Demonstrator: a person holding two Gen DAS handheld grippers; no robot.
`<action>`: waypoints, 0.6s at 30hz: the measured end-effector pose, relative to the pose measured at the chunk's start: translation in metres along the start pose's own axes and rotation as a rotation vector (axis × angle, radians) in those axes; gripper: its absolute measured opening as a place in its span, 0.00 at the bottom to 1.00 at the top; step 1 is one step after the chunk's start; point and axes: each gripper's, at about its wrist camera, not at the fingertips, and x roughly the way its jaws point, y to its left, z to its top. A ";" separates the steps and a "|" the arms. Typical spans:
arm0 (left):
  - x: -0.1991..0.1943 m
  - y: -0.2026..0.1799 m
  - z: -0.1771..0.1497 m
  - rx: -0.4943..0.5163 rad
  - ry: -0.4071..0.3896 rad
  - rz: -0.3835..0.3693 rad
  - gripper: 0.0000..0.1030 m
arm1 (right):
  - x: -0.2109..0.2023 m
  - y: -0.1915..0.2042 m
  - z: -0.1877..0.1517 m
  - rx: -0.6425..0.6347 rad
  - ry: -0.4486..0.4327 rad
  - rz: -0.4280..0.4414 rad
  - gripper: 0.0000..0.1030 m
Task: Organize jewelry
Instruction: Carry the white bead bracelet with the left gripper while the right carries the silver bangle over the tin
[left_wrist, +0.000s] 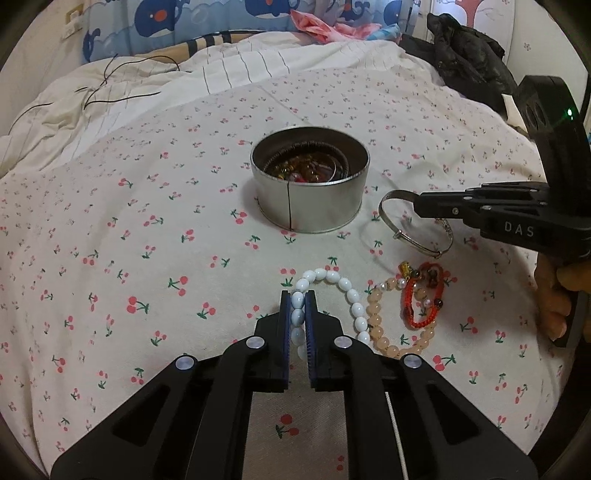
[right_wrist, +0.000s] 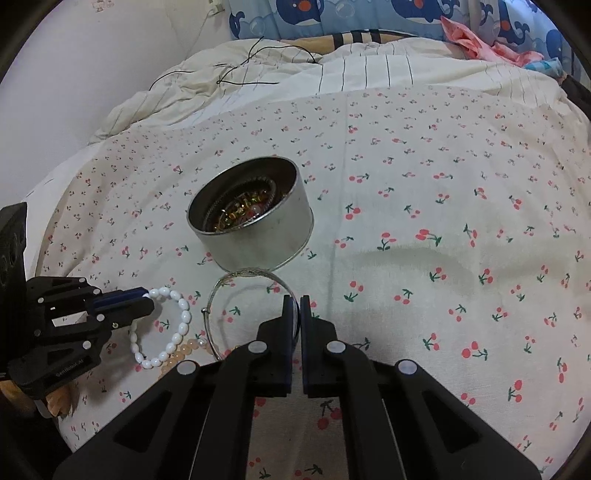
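- White oval beads of a bracelet (left_wrist: 328, 291) sit pinched between the blue pads of the left hand-held gripper (left_wrist: 297, 314), whose jaws are narrowed onto that strand; the rest of the loop curves away to the right of its fingers.
- Silver bangle (right_wrist: 236, 295) is clamped thin-edge between the pads of the right hand-held gripper (right_wrist: 294, 314), jaws nearly together on the wire; the ring extends ahead and to the left of the fingertips, its far edge close to the tin's base.
- Round metal tin (left_wrist: 310, 181) stands open on the cherry-print bedsheet (left_wrist: 147, 229), straight ahead of the left hand-held gripper and ahead-left of the right one; beaded pieces already lie inside.
- Peach bead bracelet (left_wrist: 391, 325) lies on the sheet just right of the left hand-held gripper, touching the white loop.
- Red cord bracelet (left_wrist: 424, 295) with dark beads overlaps the peach one, farther right, between the two hand-held grippers.
- A person's hand (left_wrist: 554, 302) grips the right tool's handle at the left wrist view's right edge.
- Black cable (right_wrist: 240, 70) trails over the striped quilt (right_wrist: 332, 70) far beyond the tin.
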 end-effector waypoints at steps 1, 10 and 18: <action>-0.002 0.000 0.002 0.003 -0.006 0.000 0.06 | -0.001 0.001 0.001 -0.003 -0.005 -0.004 0.04; -0.013 -0.006 0.008 0.077 -0.031 0.086 0.06 | -0.012 0.007 0.001 -0.036 -0.040 -0.050 0.04; -0.040 -0.022 0.038 0.077 -0.061 0.090 0.07 | -0.031 -0.011 0.005 0.053 -0.089 0.000 0.04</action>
